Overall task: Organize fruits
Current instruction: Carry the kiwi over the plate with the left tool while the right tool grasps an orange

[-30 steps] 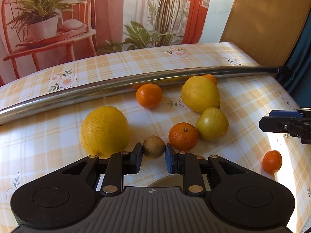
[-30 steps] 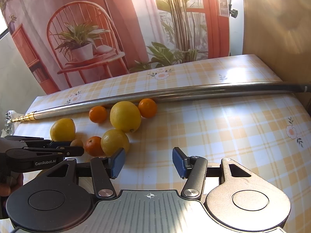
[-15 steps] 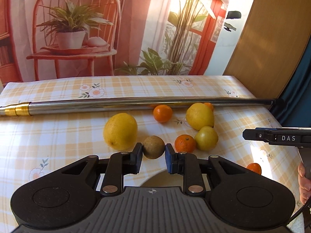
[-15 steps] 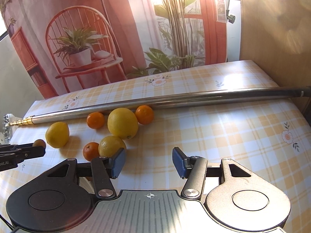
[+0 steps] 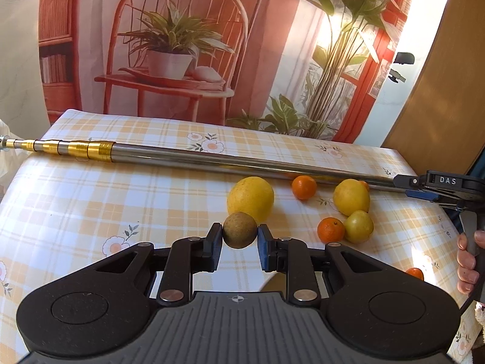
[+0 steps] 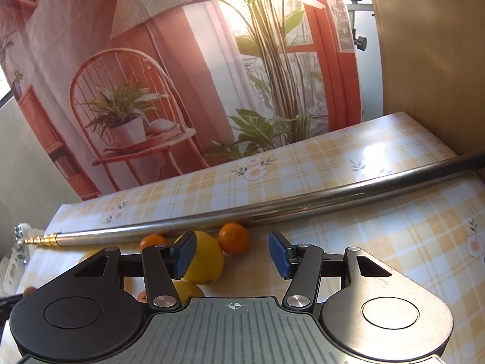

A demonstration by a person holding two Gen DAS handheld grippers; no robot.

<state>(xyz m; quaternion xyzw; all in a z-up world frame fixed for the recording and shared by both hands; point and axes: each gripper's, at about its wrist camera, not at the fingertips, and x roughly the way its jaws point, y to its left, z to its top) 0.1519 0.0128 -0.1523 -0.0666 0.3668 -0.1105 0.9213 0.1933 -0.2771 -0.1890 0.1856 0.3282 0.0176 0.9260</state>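
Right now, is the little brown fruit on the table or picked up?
Picked up. The left gripper is shut on the brown fruit, pads against both its sides, above the tablecloth.

Both units look like the same build: a grey ribbed centre plate with a little crosshair mark, flanked by two rounded lobes with circular recesses, and black linkage arms pinned with shiny silver rivets. The left gripper (image 5: 239,236) has matte black lobes and dark pads with blue showing on the right one, while the right gripper (image 6: 232,254) has one black lobe and one grey-looking lobe (could just be the sun on it) plus clearly blue pads on its fingers (image 6: 279,257). From the left camera you can also see the other unit side-on, black with "DAS" in white letters and a blue strip underneath, with a hand (image 5: 468,265) on its grip.
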